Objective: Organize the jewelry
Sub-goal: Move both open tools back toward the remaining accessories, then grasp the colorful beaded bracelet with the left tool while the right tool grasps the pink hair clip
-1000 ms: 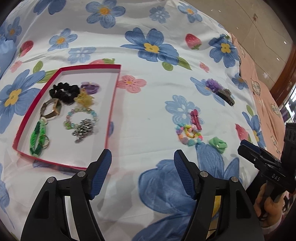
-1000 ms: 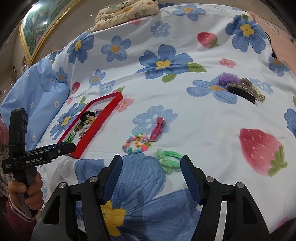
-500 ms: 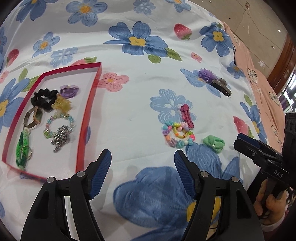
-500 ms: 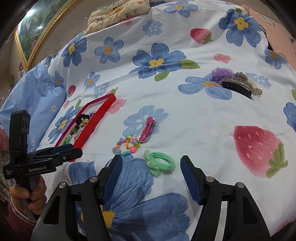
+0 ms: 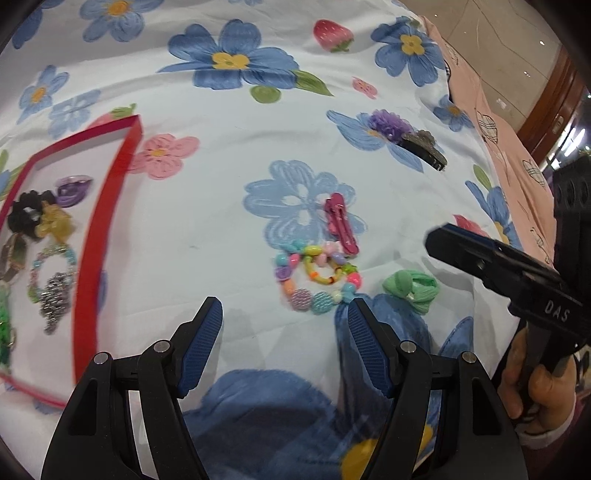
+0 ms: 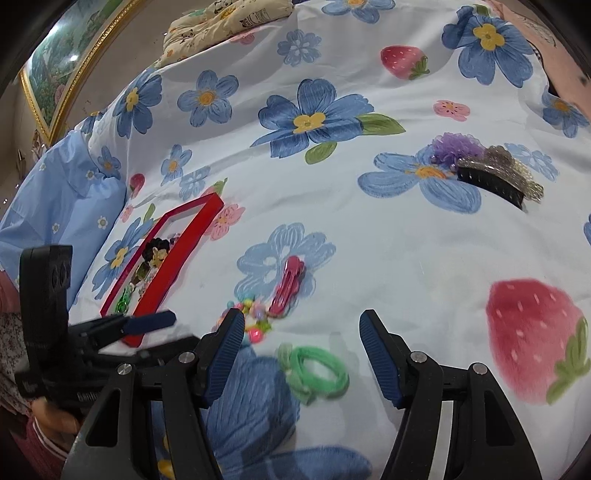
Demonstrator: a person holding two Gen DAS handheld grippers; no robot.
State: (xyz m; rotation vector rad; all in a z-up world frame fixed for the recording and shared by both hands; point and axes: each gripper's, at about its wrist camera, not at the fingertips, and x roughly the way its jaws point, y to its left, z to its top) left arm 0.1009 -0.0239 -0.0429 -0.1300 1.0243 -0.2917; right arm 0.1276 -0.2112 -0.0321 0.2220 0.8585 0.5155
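A red-rimmed tray at the left holds several pieces of jewelry, among them a black scrunchie and a silver chain. On the flowered sheet lie a colourful bead bracelet, a pink hair clip, a green hair tie and a black comb clip with a purple flower. My left gripper is open, just short of the bracelet. My right gripper is open, its fingers either side of the green hair tie and above it.
The bed's flowered sheet fills both views. A pink blanket lies along its right edge, a light blue pillow and a patterned cushion at the far side. A hand holds the other gripper.
Both grippers have moved forward over the sheet. The left one shifted right, away from the tray, toward the bracelet. The right one closed in on the green hair tie. Jaws unchanged.
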